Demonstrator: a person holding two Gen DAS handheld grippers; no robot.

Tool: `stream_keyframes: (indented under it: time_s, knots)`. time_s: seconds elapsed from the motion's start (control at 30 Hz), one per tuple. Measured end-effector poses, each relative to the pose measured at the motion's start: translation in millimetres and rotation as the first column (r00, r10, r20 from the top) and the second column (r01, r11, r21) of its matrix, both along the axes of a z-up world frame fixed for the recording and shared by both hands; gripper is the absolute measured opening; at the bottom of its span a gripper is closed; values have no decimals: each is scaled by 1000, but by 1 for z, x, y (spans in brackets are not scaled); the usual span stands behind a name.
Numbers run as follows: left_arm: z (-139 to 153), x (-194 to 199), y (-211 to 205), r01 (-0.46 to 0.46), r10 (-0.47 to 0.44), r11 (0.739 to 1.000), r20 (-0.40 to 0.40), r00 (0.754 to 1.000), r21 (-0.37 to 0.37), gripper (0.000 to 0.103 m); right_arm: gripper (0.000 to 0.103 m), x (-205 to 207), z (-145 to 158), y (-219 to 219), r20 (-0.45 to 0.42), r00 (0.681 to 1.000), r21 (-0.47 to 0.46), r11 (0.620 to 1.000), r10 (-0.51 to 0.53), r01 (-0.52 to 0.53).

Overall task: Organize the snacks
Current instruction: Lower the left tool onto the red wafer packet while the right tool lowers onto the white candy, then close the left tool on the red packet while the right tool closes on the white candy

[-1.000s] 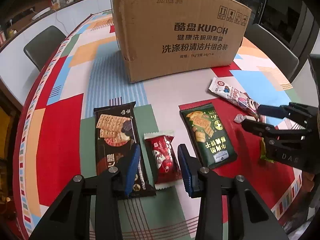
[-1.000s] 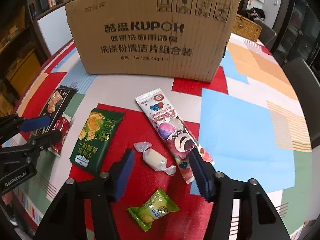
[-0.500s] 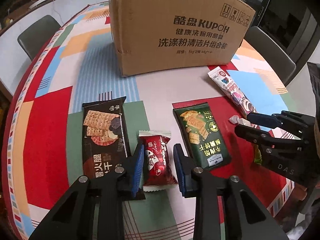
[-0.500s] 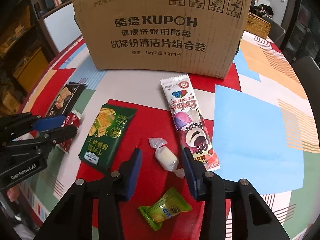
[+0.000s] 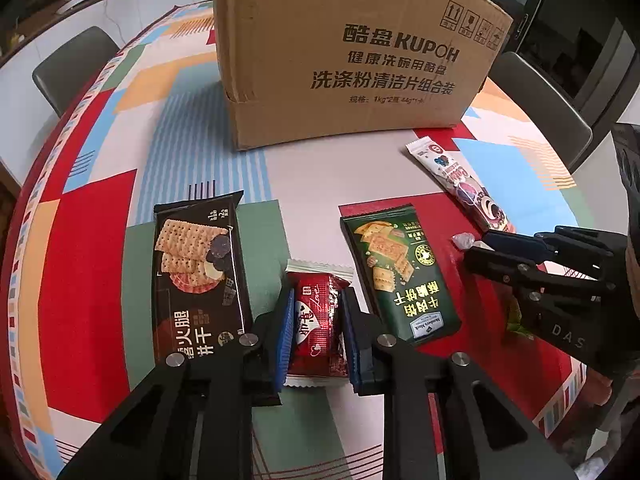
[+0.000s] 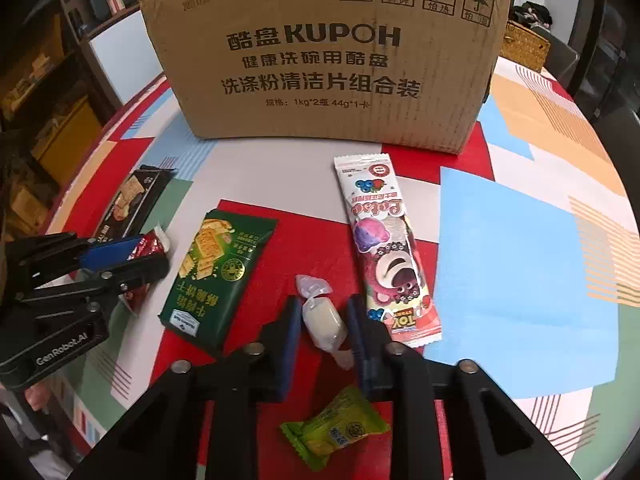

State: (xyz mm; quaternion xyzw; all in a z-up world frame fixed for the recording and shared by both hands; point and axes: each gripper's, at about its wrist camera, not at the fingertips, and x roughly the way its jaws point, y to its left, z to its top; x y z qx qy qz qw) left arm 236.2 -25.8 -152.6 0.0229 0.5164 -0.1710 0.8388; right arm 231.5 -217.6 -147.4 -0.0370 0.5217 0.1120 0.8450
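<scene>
Left gripper (image 5: 316, 316) pinches a red snack packet (image 5: 318, 320). Right gripper (image 6: 322, 320) clamps a white wrapped candy (image 6: 324, 320) before a cardboard box (image 6: 324, 52).

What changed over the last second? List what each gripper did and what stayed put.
The left gripper closed from wide open onto the red snack packet. The right gripper closed likewise onto the white wrapped candy. Both snacks still lie on the table. The cardboard box, black cracker pack, green cracker pack, long pink packet and green candy stayed put.
</scene>
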Motion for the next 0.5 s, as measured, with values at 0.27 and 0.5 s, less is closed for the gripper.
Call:
stream_keyframes:
  time_s: [0.27,0.5]
  knots:
    - [15,-9,2,-4,4,1000,42,999,-4,23,24,-7,5,3,15,1000,1,1000,-6,6]
    - [37,-18,2,2,1,1000,96,995,-25,21,24,-15,26,1,72,997,11,1000,-13,12]
